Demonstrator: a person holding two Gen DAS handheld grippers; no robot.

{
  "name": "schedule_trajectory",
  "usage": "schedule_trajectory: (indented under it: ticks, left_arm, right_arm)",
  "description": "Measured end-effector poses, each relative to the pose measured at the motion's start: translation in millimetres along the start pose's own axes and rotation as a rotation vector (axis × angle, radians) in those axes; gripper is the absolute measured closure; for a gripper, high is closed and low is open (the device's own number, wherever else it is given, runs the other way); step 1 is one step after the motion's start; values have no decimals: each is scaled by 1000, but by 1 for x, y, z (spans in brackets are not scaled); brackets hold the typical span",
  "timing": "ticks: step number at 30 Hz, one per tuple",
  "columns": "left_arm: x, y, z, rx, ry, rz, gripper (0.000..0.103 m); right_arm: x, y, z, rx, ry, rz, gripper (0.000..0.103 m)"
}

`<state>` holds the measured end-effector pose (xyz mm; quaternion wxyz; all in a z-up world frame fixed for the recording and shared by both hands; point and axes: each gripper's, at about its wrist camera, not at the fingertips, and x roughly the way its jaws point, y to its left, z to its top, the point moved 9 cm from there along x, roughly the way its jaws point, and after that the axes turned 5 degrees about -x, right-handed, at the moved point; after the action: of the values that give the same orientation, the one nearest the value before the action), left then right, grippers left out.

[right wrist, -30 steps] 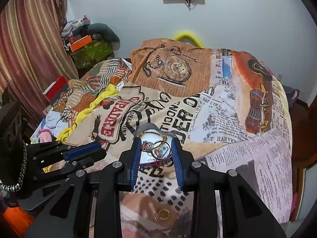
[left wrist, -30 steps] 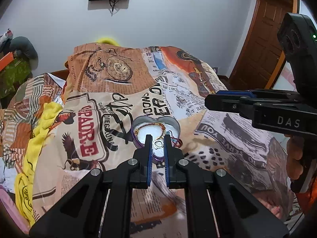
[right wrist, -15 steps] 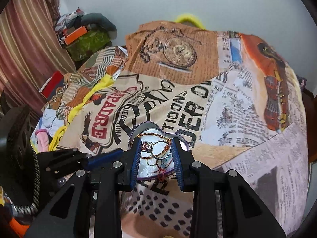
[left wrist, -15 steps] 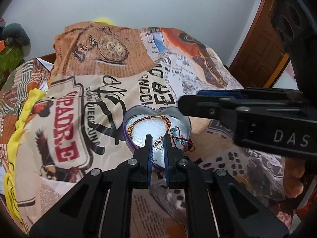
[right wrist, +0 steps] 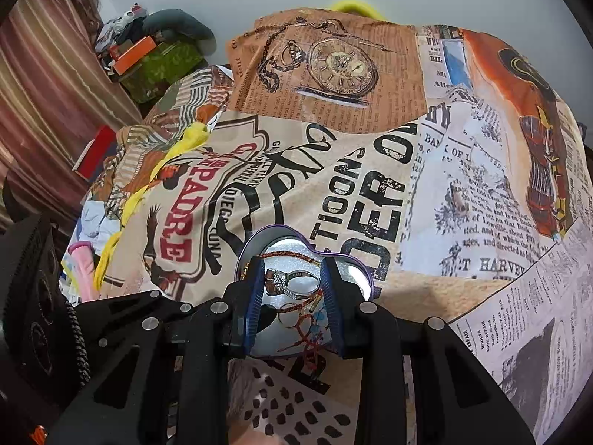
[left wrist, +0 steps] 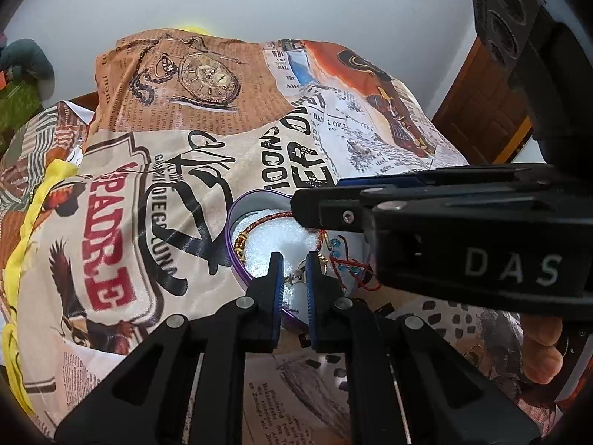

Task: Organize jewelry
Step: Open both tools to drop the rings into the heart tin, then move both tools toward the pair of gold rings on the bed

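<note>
A purple heart-shaped tin (left wrist: 231, 230) (right wrist: 244, 256) with a white foam floor lies on the printed bedsheet. Inside it are a red-and-gold braided bracelet (left wrist: 259, 222) (right wrist: 289, 256) and a red thread with blue beads (left wrist: 348, 263) (right wrist: 307, 330). My right gripper (right wrist: 292, 270) hangs just over the tin, shut on a silver stone-set ring (right wrist: 292, 280) that spans its pads. In the left wrist view it reaches in from the right (left wrist: 307, 211). My left gripper (left wrist: 294, 259) is almost shut over the tin's near side, pinching a thin small ring (left wrist: 296, 276).
The bedsheet (left wrist: 185, 148) covers a bed with soft folds. A yellow cloth (left wrist: 33, 222) runs along its left side. A wooden door (left wrist: 481, 111) stands at the right. Boxes and bags (right wrist: 155, 63) sit by a striped curtain (right wrist: 44, 74). A person's thumb (left wrist: 541, 348) holds the right gripper's handle.
Both grippers have come down and forward toward the tin, which now looks larger in both views. The right gripper has moved in over the tin. Both grips are unchanged.
</note>
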<state>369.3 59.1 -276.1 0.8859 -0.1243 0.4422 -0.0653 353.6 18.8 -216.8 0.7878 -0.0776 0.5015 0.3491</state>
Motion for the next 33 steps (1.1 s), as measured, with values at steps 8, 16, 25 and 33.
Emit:
schedule_trajectory:
  ticks: [8,16,25,33]
  left_arm:
    - [-13,-3,3,2,-11,1,93]
    - [-51,-5,9,-6,-59,20,85]
    - [-89,-18,-7,33,-74,33,75]
    - [-96,-31,-38,90,-40,58,67]
  right_arm:
    - [-12,2,2,3,-13,3,74]
    - [-62,-1,-3,-15,-109,-61,74]
    - [-108,-12,-32,-37,-161,-145,74]
    - [-109,-16,-74,-83,-111,-207,74]
